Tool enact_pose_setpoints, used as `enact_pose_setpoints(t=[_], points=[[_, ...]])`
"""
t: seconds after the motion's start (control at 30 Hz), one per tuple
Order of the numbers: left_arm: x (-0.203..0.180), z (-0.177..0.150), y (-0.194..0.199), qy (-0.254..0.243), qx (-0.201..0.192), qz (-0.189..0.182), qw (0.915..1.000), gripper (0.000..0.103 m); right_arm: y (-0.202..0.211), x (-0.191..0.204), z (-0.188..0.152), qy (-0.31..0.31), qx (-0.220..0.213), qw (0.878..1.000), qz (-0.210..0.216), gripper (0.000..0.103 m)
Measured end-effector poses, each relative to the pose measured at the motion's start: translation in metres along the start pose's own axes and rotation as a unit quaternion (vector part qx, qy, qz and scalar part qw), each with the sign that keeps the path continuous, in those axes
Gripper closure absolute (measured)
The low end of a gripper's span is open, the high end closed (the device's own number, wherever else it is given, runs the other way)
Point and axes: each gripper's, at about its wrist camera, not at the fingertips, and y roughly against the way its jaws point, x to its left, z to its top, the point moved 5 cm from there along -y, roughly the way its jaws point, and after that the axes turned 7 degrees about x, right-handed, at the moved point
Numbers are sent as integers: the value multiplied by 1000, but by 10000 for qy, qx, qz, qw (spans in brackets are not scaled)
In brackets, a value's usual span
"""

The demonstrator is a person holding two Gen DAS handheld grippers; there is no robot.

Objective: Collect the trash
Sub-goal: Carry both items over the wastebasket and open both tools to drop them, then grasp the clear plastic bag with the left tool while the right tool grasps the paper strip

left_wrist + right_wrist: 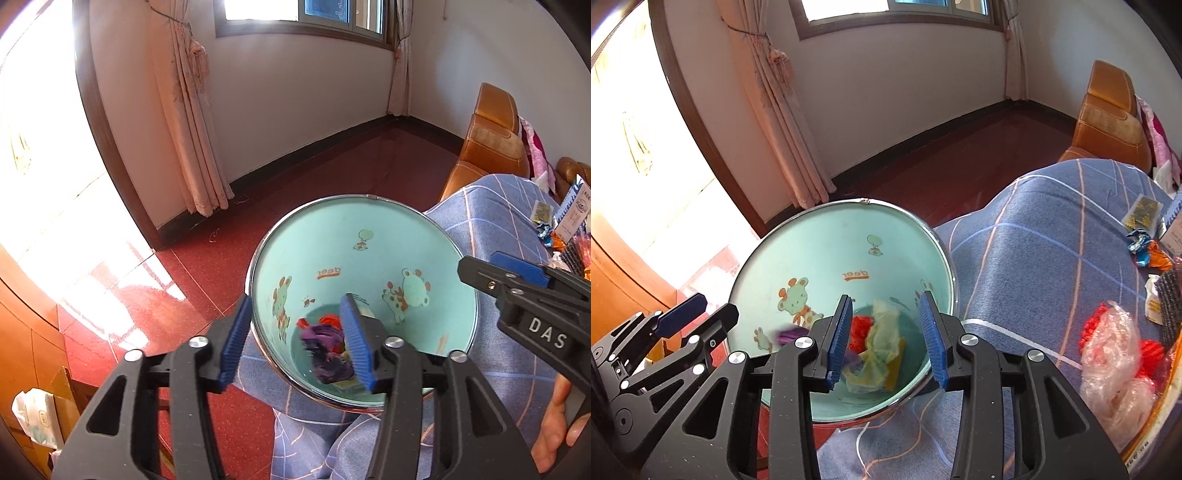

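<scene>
Left wrist view: the left gripper point(299, 339) is seen with fingers partly spread and nothing clamped; one finger lies outside the rim of the mint-green waste bin point(369, 254), the other inside it. A purple wrapper point(327, 354), blurred, is seen in the bin between the fingers. The right gripper point(517, 271) is seen at right.

Right wrist view: the right gripper point(886, 339) is shown partly open and empty above the bin, where a crumpled yellowish wrapper point(882, 341) and red scrap point(860, 332) lie. Foil candy wrappers point(1148, 247) and a plastic bag point(1112, 347) remain on the blue checked cloth point(1034, 258).
</scene>
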Motion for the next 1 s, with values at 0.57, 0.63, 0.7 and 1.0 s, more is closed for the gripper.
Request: enact_pose_setpoints(t=[0.57, 0.63, 0.7, 1.0], points=[[-23, -4, 47, 15, -474, 110, 9988, 8, 77, -40, -15, -450, -744, 9953, -427, 34], [-31, -7, 52, -70, -516, 50, 9986, 6, 90, -50, -20, -530, -926, 9924, -610, 35], [-39, -9, 56, -172, -559, 2, 9983, 6, 103, -62, -27, -625, -1082, 9895, -733, 35], [-92, -23, 62, -675, -479, -283, 9962, 6, 145, -139, -69, -1294, -1319, 9746, -1268, 38]])
